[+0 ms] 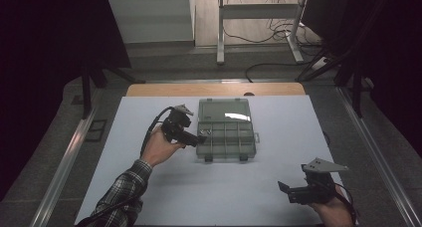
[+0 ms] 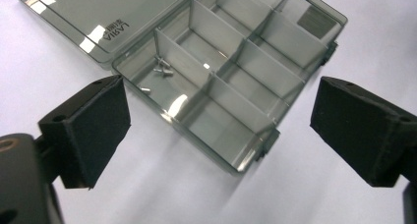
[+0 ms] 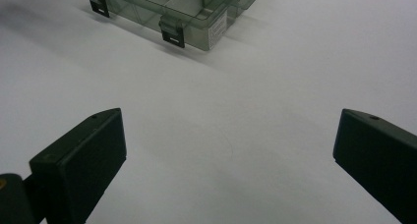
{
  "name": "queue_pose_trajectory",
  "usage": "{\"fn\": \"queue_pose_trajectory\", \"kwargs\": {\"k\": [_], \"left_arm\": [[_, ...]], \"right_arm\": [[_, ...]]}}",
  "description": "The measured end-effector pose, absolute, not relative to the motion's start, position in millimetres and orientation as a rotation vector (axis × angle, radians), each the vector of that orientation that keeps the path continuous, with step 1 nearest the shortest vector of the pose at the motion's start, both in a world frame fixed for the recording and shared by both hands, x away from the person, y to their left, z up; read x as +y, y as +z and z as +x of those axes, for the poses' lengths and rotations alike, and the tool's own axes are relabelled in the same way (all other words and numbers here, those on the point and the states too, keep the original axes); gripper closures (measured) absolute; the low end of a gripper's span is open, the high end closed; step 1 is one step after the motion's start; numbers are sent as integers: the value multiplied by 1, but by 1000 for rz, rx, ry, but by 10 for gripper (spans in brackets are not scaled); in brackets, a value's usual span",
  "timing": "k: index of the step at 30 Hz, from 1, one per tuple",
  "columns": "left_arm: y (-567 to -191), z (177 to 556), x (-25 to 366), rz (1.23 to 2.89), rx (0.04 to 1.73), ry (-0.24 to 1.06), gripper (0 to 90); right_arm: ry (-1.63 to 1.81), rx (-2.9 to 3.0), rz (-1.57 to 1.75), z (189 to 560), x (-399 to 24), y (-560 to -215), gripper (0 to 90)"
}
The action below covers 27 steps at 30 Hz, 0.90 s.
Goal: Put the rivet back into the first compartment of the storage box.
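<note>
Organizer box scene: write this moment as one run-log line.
organizer box: lid open | screws: one compartment | left gripper: open, beside box | right gripper: open, apart

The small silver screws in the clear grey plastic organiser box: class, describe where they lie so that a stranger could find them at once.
On the white table mat stands a clear grey plastic organiser box with its lid folded open flat behind it. The small silver screws lie in the corner compartment next to the lid's hinge, on the side where the open left gripper hovers. The other compartments look bare.
</note>
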<state>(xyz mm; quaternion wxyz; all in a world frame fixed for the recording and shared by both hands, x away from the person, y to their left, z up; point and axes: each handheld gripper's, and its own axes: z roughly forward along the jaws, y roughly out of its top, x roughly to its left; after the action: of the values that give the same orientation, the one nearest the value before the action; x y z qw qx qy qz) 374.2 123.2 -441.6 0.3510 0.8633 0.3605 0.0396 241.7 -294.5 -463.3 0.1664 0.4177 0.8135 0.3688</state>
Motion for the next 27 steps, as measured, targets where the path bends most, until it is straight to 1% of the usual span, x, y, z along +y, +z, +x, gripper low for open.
{"fn": "queue_pose_trajectory", "kwargs": {"k": [7,11,27], "left_arm": [[-439,365,134,2218,930,101,52],[-439,359,137,2221,920,122,36],[-436,335,152,2177,911,132,4]], "right_arm": [[1053,2314,1193,242,-294,-463,0],[1053,2315,1193,242,-294,-463,0],[1051,2320,1196,242,-294,-463,0]]}}
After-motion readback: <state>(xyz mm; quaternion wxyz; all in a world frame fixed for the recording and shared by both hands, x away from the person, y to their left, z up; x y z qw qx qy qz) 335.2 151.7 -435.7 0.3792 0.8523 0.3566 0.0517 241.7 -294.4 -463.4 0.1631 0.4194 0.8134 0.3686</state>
